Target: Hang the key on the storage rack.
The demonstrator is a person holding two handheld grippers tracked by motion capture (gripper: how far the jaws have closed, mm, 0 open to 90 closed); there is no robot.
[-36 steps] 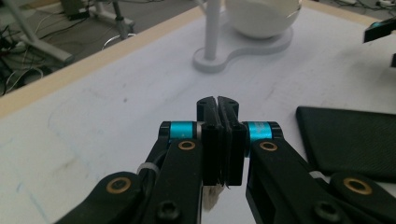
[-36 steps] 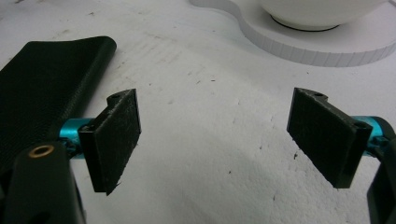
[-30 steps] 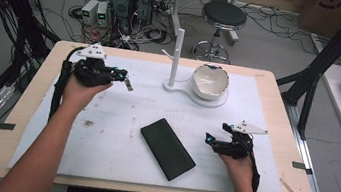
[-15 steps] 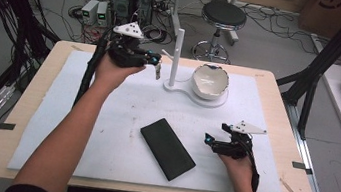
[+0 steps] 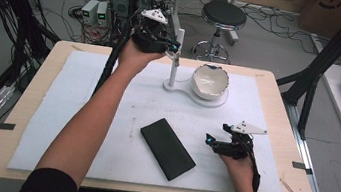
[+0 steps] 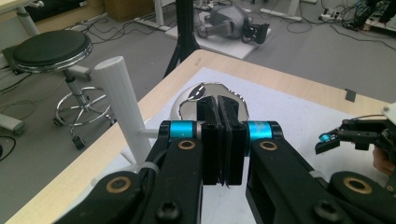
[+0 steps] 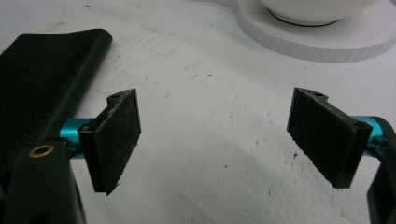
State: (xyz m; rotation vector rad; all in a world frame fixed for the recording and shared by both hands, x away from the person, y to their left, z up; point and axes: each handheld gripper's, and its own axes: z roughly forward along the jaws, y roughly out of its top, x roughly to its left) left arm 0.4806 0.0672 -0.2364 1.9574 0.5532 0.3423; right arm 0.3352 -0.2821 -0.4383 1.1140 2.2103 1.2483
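Currently: left hand-held gripper (image 5: 174,46), jaws together and empty, beside white post (image 5: 176,56) near desk (image 5: 279,98) far edge; right hand-held gripper (image 5: 208,140), jaws apart, beside black case (image 5: 167,148) toward near edge

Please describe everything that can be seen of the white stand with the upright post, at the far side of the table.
The white stand looks like matte plastic, all white. It has a flat base with rounded ends and a ribbed edge, lying on the white mat. A slim round post rises upright from its left end, with thin pegs sticking out low on the post. A white bowl sits on the round right end. The closed left tongs are close beside the post's top; contact cannot be told.
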